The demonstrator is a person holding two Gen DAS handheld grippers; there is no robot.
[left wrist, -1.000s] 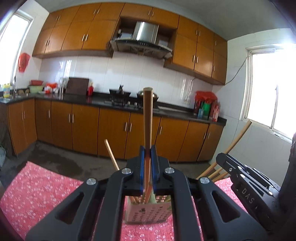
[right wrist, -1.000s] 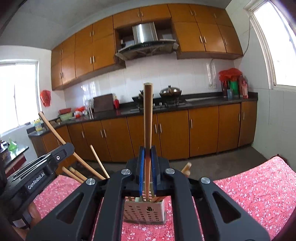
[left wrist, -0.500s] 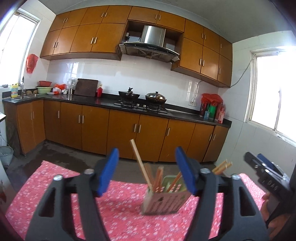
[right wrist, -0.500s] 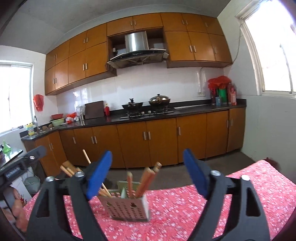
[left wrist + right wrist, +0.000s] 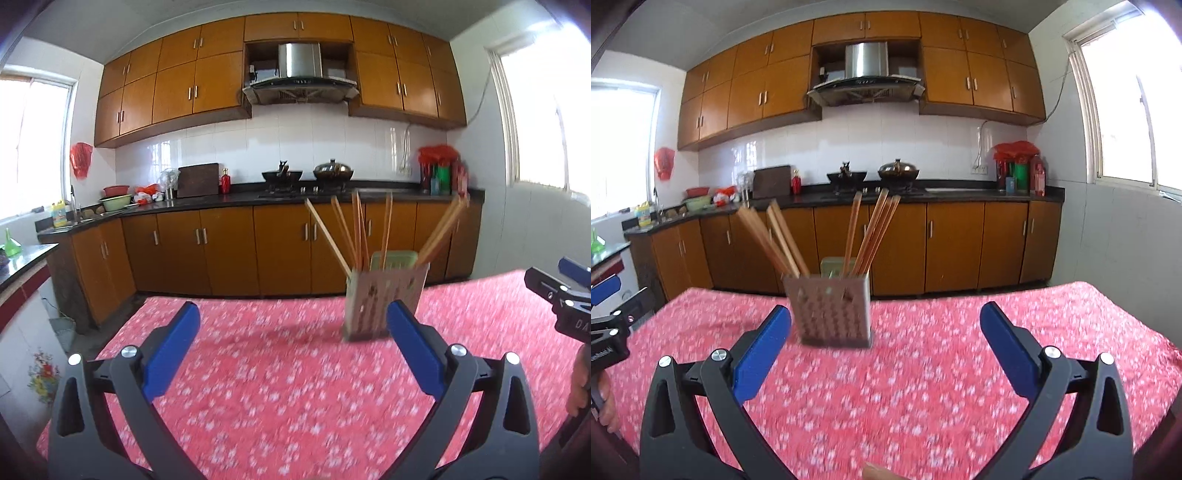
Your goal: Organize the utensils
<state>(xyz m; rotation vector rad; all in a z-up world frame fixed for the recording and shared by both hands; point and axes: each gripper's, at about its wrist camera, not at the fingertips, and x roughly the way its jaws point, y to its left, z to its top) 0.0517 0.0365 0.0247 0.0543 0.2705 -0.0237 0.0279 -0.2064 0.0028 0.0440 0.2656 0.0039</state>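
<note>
Nearest to you, both tools are empty. Your left gripper (image 5: 293,345) has its blue pads spread wide with nothing between them, and your right gripper (image 5: 885,345) is spread just as wide and equally bare. Both hover above a table draped in a red floral tablecloth (image 5: 258,387), on the near side of the utensil holder (image 5: 831,308), which is your landmark. The holder is a small perforated box standing upright on the cloth, ahead of both grippers and apart from them; it sits a little right of centre for the left tool and a little left of centre for the right. A bunch of wooden chopsticks (image 5: 871,230) stands inside the holder, fanned out and leaning against its rim in several directions. No loose chopstick or other utensil shows on the cloth around the holder, though motion blur softens the fabric. Judging from this, the sorting looks finished or very nearly so, with at most a tidy-up of the leaning sticks left. Far beyond the holder run wooden kitchen cabinets (image 5: 229,251) and a dark counter.
</note>
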